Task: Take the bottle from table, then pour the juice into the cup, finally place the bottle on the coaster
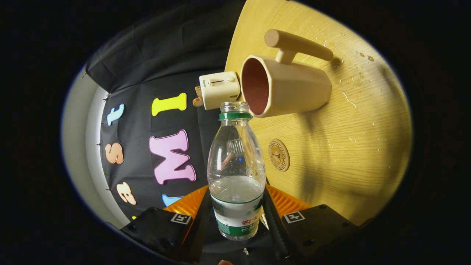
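Gripper (235,217) fingers closed on both sides of the uncapped bottle (236,173); bottle mouth sits at the rim of the cup (283,86), cup at 1 o'clock from it; continue tilting slowly, keeping the mouth over the opening; coaster (279,155) lies at 3 o'clock of the bottle

Bottle (236,162): printed label (237,221) on the lower body, characters partly turned away.
Toaster (219,89): one small printed word on the top face, too small to confirm.
Coaster (279,155): round emblem with ring lettering, illegible.
Gripper (237,200): one square coded tag (180,218) per finger; both fingers press the bottle.
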`<state>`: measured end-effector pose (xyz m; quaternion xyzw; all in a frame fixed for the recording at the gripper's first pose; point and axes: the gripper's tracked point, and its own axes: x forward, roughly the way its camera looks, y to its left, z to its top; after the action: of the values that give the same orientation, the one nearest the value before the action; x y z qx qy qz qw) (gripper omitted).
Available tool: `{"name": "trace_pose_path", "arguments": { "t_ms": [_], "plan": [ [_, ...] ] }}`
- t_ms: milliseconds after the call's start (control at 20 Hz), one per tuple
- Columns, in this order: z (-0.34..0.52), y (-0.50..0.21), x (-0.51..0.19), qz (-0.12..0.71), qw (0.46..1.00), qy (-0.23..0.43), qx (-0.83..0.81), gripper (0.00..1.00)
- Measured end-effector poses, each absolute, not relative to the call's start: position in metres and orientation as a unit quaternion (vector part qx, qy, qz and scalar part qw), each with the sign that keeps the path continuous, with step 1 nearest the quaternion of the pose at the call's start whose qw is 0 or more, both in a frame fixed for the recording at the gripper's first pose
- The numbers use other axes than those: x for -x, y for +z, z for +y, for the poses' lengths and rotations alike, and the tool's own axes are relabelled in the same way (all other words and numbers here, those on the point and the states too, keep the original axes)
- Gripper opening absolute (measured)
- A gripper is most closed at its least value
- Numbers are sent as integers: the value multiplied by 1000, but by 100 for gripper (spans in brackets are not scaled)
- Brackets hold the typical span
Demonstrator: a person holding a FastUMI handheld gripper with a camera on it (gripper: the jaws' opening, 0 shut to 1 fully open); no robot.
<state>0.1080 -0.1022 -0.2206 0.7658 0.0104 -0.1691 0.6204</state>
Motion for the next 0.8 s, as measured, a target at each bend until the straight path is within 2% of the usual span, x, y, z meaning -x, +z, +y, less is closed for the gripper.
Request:
{"name": "trace_pose_path", "arguments": {
  "t_ms": [800],
  "plan": [
    [-110, -217, -116, -6, 587, -172, -791, 75]
  ]
}}
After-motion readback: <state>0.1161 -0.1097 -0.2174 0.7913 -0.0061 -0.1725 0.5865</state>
